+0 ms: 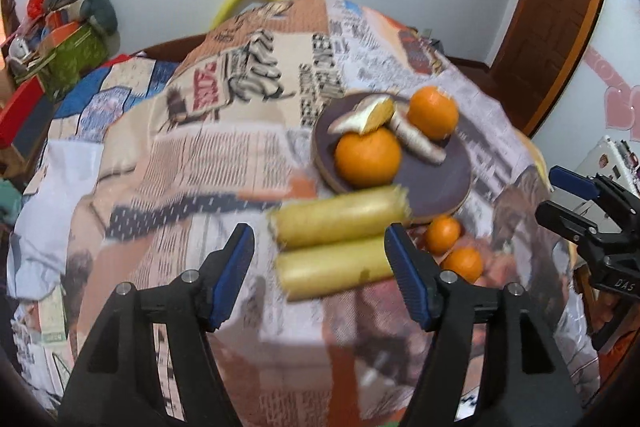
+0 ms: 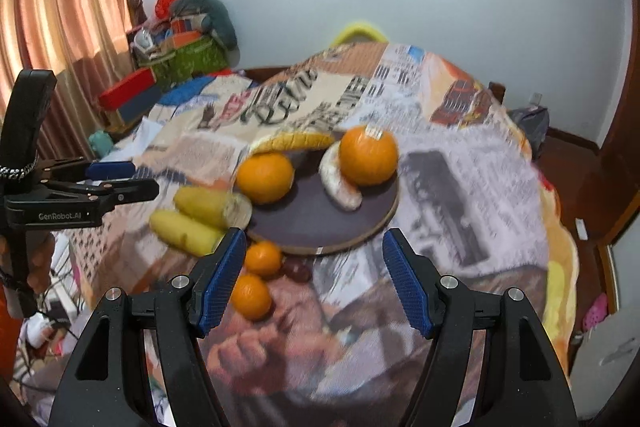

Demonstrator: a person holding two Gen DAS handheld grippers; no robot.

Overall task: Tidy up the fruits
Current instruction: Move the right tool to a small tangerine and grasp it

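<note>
**Both claws wide above the fruit**

My left claw (image 1: 319, 259) stands wide and holds nothing; in its view two yellow bananas (image 1: 338, 239) lie side by side between the fingers, at centre frame. Just above them the dark round plate (image 1: 440, 183) carries two large oranges (image 1: 368, 157), with peel pieces beside them. Two small oranges (image 1: 452, 247) lie on the newspaper-print cloth (image 1: 200, 155) of the bench, right of the bananas. My right claw (image 2: 314, 279) is also wide and holds nothing, low centre in its view, with the small oranges beside its left finger. Everything is motion-blurred.
</note>
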